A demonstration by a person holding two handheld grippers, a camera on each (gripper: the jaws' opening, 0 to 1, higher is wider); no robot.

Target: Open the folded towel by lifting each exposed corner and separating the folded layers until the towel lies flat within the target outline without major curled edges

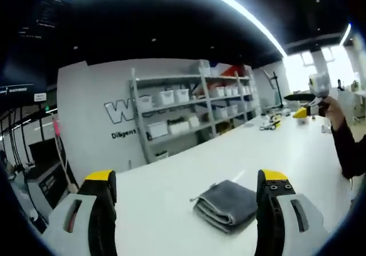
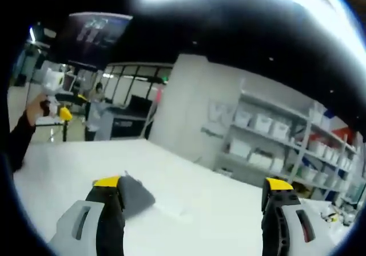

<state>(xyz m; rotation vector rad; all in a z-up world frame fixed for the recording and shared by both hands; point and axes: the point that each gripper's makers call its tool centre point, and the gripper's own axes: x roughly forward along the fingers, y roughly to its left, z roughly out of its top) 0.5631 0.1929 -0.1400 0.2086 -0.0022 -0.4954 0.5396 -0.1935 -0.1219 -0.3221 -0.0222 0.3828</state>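
On the white worktop (image 1: 171, 210), low in the frame: towel (image 1: 227, 204) not yet unfolded.
Both the left gripper (image 1: 186, 196) and right gripper (image 2: 191, 202) hang above it, jaws spread wide, holding nothing. From the right gripper view the grey towel (image 2: 136, 196) lies at lower left; no corner lifted, all the unfolding remains, I'd judge.

Your left gripper (image 1: 187, 186) is held above the table (image 1: 171, 170) with its two yellow-tipped jaws spread wide, nothing between them. Your right gripper (image 2: 193, 193) is raised over the same table, jaws equally wide apart and empty. In the left gripper view, your right hand (image 1: 333, 108) in its dark sleeve holds the right gripper up over the table's far side.
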